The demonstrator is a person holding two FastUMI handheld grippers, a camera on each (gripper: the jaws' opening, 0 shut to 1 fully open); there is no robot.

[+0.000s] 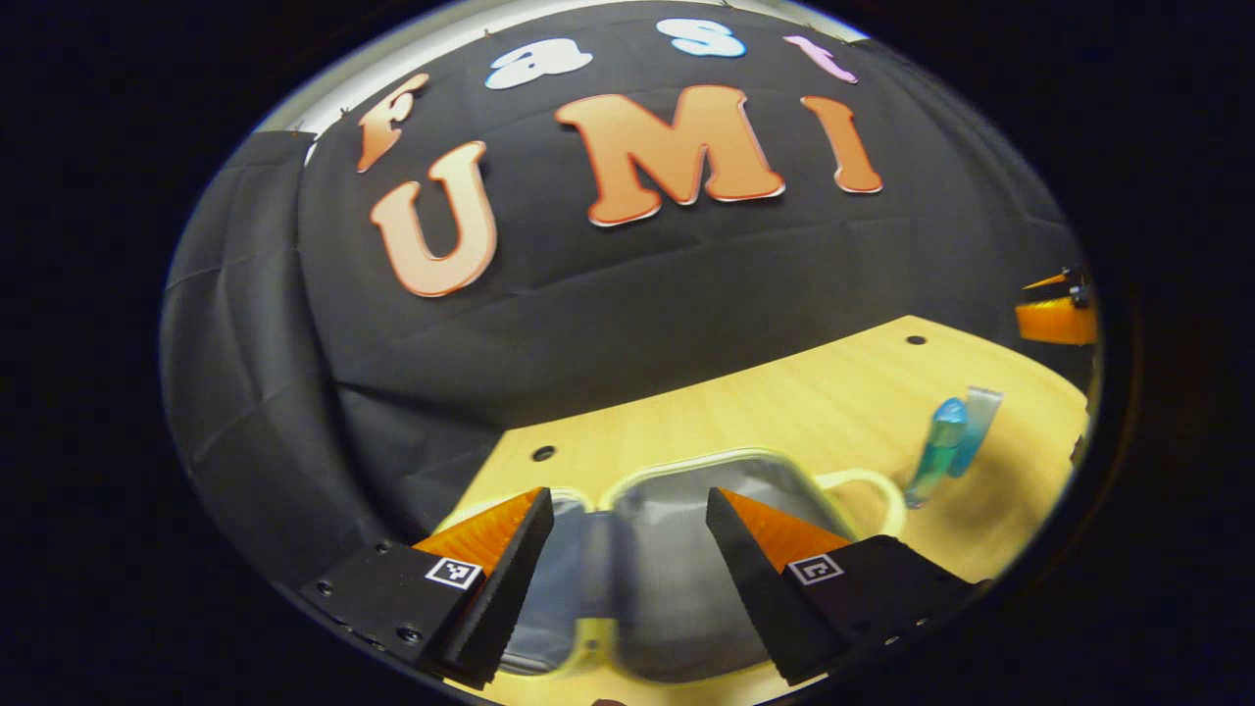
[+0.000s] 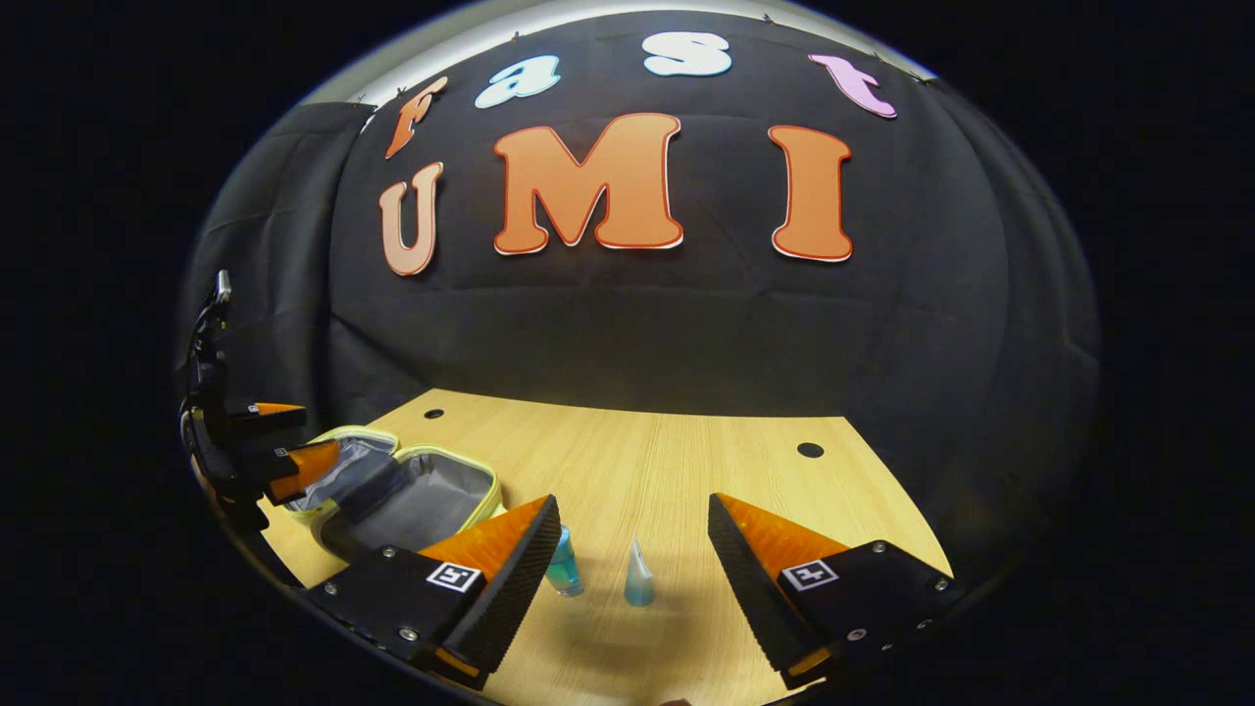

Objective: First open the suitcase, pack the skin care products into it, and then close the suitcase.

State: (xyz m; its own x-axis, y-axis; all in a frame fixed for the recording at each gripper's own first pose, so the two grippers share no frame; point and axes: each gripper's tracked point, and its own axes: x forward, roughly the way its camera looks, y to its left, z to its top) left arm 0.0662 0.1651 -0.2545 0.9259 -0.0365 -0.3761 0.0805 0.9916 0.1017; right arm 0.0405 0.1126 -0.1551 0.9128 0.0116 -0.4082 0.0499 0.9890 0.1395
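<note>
The small suitcase (image 1: 667,579) lies open on the wooden table (image 1: 833,392), showing grey lining inside a pale yellow rim. My left gripper (image 1: 627,495) hovers open right above it, nothing between its fingers. To its right stand a blue bottle (image 1: 936,451) and a pale blue tube (image 1: 980,422). In the right gripper view, the right gripper (image 2: 632,502) is open just short of the bottle (image 2: 565,569) and tube (image 2: 638,580); one finger partly hides the bottle. The suitcase (image 2: 422,505) lies at the left there, with the left gripper (image 2: 284,441) over it.
The black cloth wall rises close behind the table's far edge. Small dark holes (image 2: 810,450) mark the tabletop (image 2: 686,461) near the back. The right gripper (image 1: 1059,314) shows at the far right of the left gripper view.
</note>
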